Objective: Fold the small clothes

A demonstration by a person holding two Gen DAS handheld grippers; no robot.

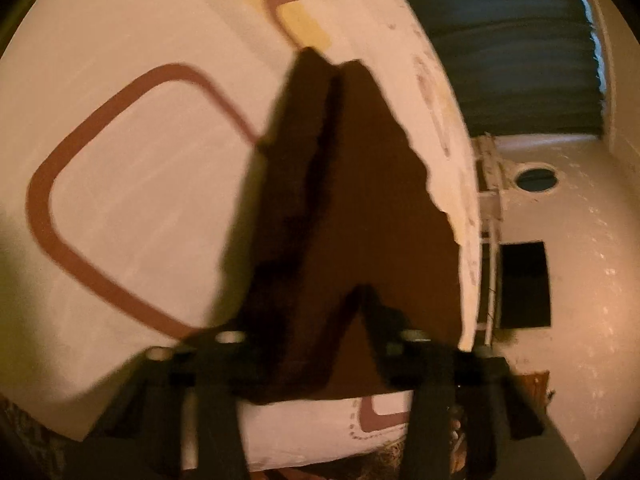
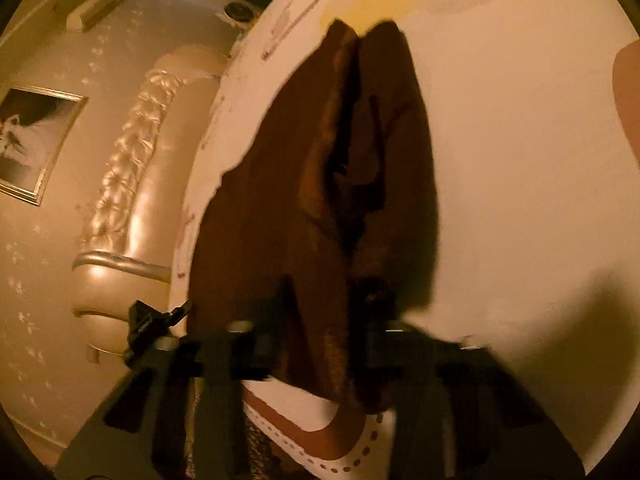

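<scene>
A dark brown small garment [image 1: 360, 208] is held up over a cream bedspread [image 1: 140, 200] with maroon rounded-square patterns. In the left wrist view, my left gripper [image 1: 362, 292] is shut on the garment's near edge, and the cloth hangs away in two folds. In the right wrist view the same brown garment [image 2: 320, 184] hangs from my right gripper [image 2: 324, 292], whose fingers pinch its near edge. The garment is lifted and stretched between both grippers. Its far end is hidden behind its own folds.
The bedspread also shows in the right wrist view [image 2: 520, 160]. A padded cream headboard [image 2: 132, 168] and a framed picture [image 2: 36, 140] on the wall lie to the left there. A dark window [image 1: 524, 284] and a round hole [image 1: 536, 178] show on the wall in the left wrist view.
</scene>
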